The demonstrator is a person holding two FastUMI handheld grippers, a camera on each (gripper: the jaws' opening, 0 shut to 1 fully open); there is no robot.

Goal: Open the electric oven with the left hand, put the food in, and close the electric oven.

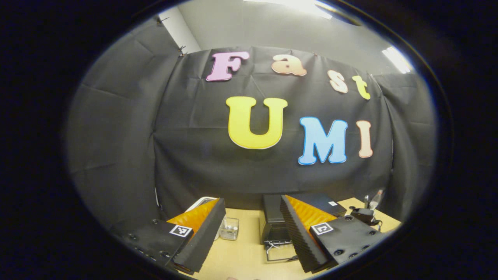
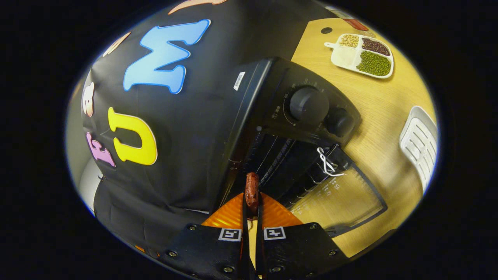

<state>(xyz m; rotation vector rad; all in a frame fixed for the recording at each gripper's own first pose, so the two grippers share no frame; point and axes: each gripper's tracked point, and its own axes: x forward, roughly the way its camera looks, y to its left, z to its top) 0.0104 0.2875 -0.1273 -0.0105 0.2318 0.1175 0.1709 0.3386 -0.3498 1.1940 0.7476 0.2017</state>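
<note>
Oven [image 2: 295, 128] on table [image 2: 373, 101], door [image 2: 338, 200] down.

From my left gripper view, ceiling lights [image 1: 299, 4] overhead blow out to white glare, while the cloth wall below stays dim but sharp. Both views bend strongly toward their edges. In my right gripper view the wooden table [image 2: 373, 97] is evenly lit, and the open oven door glass [image 2: 342, 198] shows pale haze
</note>
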